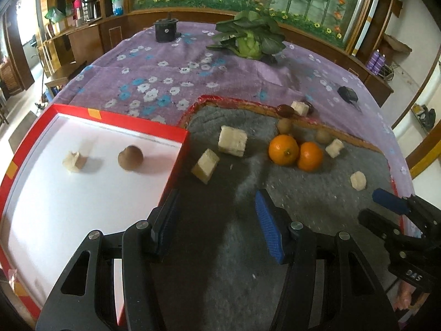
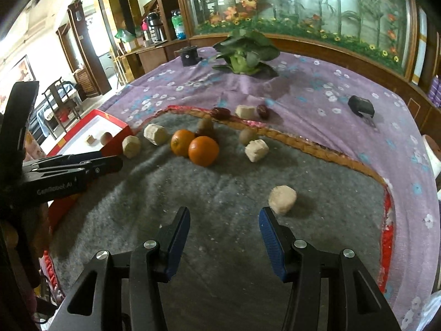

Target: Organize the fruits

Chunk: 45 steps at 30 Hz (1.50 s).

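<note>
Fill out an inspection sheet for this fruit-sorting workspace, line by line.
Surface: grey felt mat lying on a purple flowered tablecloth.
Job's things: two round oranges touching on the mat; pale cut chunks scattered around; a red-rimmed white tray holding one chunk and one brown round fruit.
Clutter: leafy green cabbage, black cylindrical holder, small black device.
Grippers: left tool open, empty; right tool open, empty.
Cables: nothing seen.
Surroundings: wooden shelving, painted floral wall panel.
</note>
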Motion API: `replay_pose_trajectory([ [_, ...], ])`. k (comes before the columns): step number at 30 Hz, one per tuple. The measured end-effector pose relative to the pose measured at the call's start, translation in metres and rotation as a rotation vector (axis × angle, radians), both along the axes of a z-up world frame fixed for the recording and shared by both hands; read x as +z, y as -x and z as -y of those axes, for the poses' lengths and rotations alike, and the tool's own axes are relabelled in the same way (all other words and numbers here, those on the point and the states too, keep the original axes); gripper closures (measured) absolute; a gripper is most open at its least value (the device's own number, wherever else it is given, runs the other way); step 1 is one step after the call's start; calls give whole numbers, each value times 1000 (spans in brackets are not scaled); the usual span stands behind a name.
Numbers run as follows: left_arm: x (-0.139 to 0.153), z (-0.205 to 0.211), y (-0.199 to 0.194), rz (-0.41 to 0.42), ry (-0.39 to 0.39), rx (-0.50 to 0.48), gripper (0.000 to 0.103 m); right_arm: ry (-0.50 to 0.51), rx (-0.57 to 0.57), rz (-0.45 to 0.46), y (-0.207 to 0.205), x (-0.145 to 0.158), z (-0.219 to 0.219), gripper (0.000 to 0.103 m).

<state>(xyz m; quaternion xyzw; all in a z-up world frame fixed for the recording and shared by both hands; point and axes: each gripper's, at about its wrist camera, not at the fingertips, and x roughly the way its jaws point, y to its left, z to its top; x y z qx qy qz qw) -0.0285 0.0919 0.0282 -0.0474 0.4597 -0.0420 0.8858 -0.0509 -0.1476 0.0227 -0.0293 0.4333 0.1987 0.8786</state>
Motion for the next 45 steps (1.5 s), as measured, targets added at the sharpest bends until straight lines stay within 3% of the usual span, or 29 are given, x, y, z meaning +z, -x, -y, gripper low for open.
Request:
replay_pose_trajectory([
  [15, -8, -8, -20, 77, -88, -77, 48, -37, 19, -16, -10, -4, 3, 52],
  [20, -5, -24, -25, 56, -6, -64, 48, -33, 24, -14, -10, -4, 2, 52],
  [28, -7, -5, -30, 34, -30, -121, 48, -21, 16, -10, -10, -1, 3, 52],
  [33, -4, 16, -19, 52, -20, -230, 48, -24, -8, -14, -11, -1, 12, 52],
  [36, 0, 23, -13, 53, 25, -289, 48, -38, -24, -21, -13, -2, 18, 52],
  [39, 4, 19, -12, 51, 40, -271, 48, -40, -27, -20, -11, -1, 21, 52],
  [45, 0, 16, -16, 44, -39, -216, 48, -31, -28, -10, -9, 0, 25, 52],
])
